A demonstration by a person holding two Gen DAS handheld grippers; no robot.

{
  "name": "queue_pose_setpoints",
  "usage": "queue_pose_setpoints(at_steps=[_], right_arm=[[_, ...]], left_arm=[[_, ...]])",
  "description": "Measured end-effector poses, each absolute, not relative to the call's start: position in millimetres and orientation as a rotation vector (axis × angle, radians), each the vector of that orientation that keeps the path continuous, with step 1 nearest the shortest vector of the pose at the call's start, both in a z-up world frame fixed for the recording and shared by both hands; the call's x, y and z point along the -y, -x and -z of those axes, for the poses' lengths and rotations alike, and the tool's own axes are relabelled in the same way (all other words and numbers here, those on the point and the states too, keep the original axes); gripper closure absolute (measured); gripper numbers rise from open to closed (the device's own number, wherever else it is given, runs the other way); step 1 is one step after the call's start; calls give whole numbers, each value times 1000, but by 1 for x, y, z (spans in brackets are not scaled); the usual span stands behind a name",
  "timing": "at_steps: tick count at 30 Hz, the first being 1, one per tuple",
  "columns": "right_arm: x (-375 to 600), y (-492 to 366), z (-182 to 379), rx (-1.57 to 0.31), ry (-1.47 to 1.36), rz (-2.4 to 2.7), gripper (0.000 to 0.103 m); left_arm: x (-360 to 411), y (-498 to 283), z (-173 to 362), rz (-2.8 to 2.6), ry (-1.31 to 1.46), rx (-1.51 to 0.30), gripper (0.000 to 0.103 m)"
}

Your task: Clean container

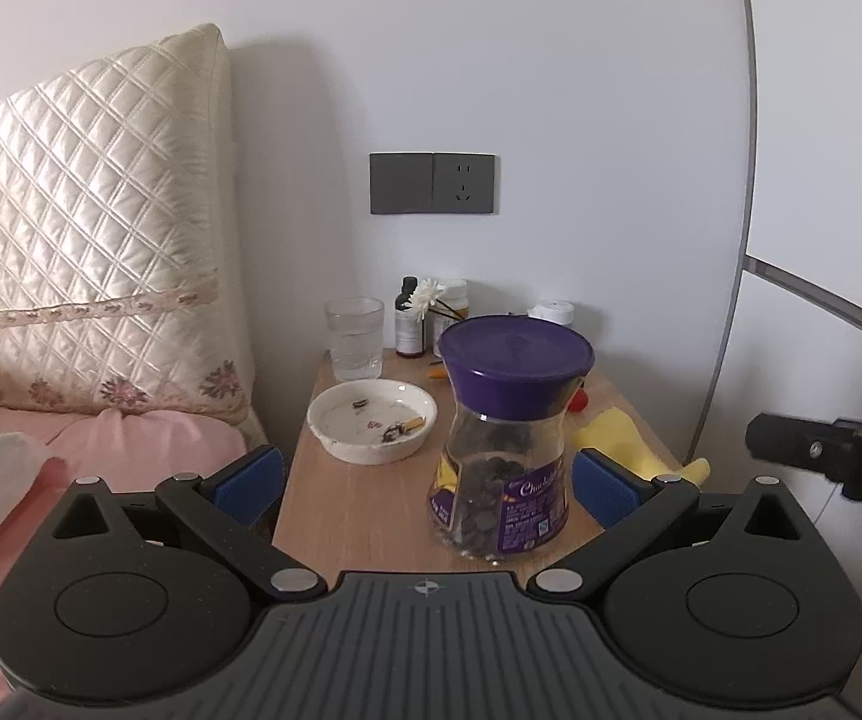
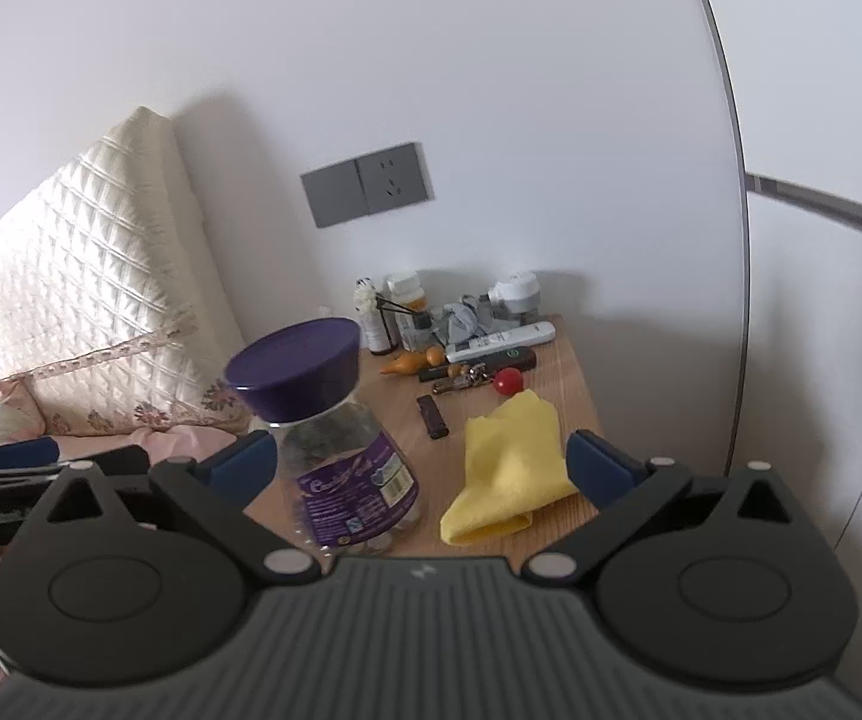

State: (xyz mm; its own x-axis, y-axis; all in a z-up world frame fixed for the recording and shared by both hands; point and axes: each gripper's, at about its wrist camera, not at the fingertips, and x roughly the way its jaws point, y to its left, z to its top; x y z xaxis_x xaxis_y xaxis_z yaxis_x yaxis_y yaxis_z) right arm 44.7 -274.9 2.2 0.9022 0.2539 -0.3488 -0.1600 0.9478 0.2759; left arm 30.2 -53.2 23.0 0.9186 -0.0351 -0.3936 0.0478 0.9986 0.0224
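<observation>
A clear jar (image 1: 499,468) with a purple lid and purple label stands upright on the wooden nightstand (image 1: 359,510), with dark pieces in its bottom. My left gripper (image 1: 426,486) is open; the jar stands between its blue fingers, nearer the right one, and the pads are off the glass. A white dish (image 1: 371,420) holding butts and crumbs lies left of the jar. My right gripper (image 2: 423,468) is open too, with nothing held. The jar (image 2: 335,438) is by its left finger, and a folded yellow cloth (image 2: 511,468) lies between its fingers on the nightstand.
A glass of water (image 1: 354,339) stands behind the dish. Small bottles (image 2: 404,294), a white remote (image 2: 499,342), a dark lighter (image 2: 432,417) and a red ball (image 2: 507,381) crowd the back. A bed with a quilted cushion (image 1: 83,240) borders the left. The white wall carries a socket (image 1: 432,183).
</observation>
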Motion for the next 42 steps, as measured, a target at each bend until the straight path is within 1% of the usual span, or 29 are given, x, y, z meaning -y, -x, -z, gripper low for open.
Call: queue_pose_setpoints(at_steps=[9, 20, 30, 42], right_arm=[[269, -6, -15, -354, -235, -223, 0], [259, 24, -12, -348, -211, -198, 0], [251, 38, -8, -322, -200, -224, 0], [243, 37, -1, -338, -183, -233, 0]], left_arm=[[55, 6, -24, 44, -34, -376, 0], [45, 42, -25, 27, -9, -357, 0], [37, 57, -24, 8, -13, -317, 0], [35, 57, -16, 14, -5, -344, 0]])
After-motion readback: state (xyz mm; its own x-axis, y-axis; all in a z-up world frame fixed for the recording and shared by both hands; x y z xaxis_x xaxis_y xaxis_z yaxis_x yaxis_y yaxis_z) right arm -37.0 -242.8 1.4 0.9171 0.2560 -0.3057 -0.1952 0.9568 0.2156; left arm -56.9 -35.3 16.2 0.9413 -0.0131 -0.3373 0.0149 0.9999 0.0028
